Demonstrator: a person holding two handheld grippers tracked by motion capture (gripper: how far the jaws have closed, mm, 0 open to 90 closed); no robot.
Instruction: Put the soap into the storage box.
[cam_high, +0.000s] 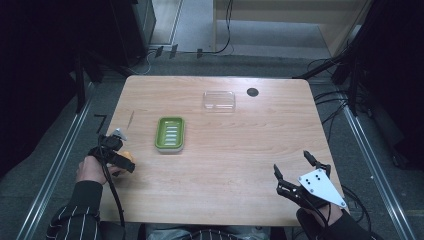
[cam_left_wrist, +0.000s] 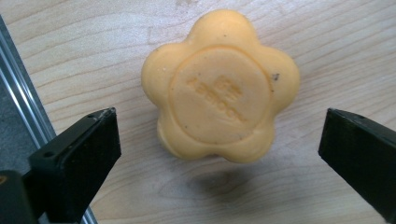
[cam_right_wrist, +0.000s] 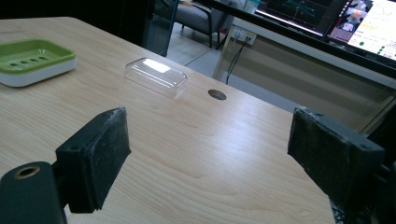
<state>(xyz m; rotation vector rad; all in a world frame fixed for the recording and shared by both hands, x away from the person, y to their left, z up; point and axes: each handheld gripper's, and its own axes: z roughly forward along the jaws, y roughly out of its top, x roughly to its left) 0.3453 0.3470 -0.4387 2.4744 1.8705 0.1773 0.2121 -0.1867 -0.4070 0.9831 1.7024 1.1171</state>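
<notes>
A flower-shaped orange soap lies flat on the wooden table close to its left edge, toward the near corner. The left gripper hangs over it with jaws spread wide, one on either side of the soap and clear of it. A green soap dish sits further in from that edge, and a clear lid lies toward the far edge. Near the near right corner, the right gripper is held wide apart, holding nothing.
</notes>
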